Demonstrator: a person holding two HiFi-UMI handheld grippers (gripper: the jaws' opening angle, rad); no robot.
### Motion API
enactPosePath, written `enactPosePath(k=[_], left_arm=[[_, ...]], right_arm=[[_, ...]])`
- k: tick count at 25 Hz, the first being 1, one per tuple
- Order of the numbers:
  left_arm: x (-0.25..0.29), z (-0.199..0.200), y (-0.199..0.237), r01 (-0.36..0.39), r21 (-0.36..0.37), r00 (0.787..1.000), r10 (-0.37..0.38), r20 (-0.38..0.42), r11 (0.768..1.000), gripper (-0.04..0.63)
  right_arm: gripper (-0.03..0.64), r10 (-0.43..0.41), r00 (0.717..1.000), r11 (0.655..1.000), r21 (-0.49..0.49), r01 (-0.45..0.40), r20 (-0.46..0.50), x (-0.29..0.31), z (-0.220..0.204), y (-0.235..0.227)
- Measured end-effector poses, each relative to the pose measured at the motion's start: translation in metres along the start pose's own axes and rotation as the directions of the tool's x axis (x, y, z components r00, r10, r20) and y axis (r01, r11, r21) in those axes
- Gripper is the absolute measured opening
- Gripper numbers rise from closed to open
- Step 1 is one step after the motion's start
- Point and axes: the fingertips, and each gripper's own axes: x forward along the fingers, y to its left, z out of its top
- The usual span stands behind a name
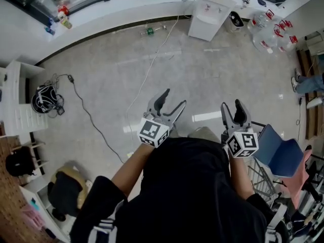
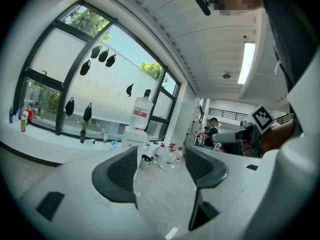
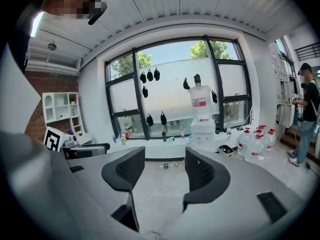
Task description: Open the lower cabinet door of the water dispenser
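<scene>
The left forearm and right forearm reach forward side by side, holding the left gripper and right gripper apart, both pointing toward the far side and slightly down, each with jaws spread wide and nothing between them.

The water dispenser is set against the far wall; a bin and water jugs are placed just right of it, a shelf unit well left.

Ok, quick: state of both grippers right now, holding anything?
Left gripper: open, nothing between its jaws.
Right gripper: open, nothing between its jaws.
</scene>
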Motion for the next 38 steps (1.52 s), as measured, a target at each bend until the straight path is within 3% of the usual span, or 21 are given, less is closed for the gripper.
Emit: enactPosePath(k=[10, 19, 25, 31, 38], left_arm=[[0.012, 0.009, 0.049, 0.024, -0.037, 1.000, -0.024, 0.007, 0.999, 0.278], [0.072, 0.020, 0.060, 0.011, -0.015, 1.000, -0.011, 0.000, 1.000, 0.278], [0.167, 0.026, 0.058, 0.042, 0.022, 0.995, -0.040, -0.089, 0.999, 0.279], [0.276, 0.060, 0.043, 0.077, -0.002, 0.994, -0.077, -0.083, 0.997, 0.279], [0.368, 0.072, 0.026, 0.063, 0.033, 0.991, -0.059, -0.117, 0.997, 0.279]], right_arm=[[0.229, -0.040, 0.999, 0.999, -0.009, 0.040, -0.025, 0.042, 0.011, 0.009], [0.229, -0.005, 1.000, 0.999, 0.037, 0.005, -0.003, 0.092, 0.020, -0.033], [0.229, -0.018, 0.999, 0.996, 0.090, 0.015, 0.035, 0.139, 0.047, -0.112], [0.229, -0.029, 0.999, 0.990, 0.142, 0.023, 0.040, 0.178, 0.070, -0.211], [0.229, -0.027, 0.998, 0.980, 0.199, 0.017, 0.050, 0.208, 0.086, -0.302]])
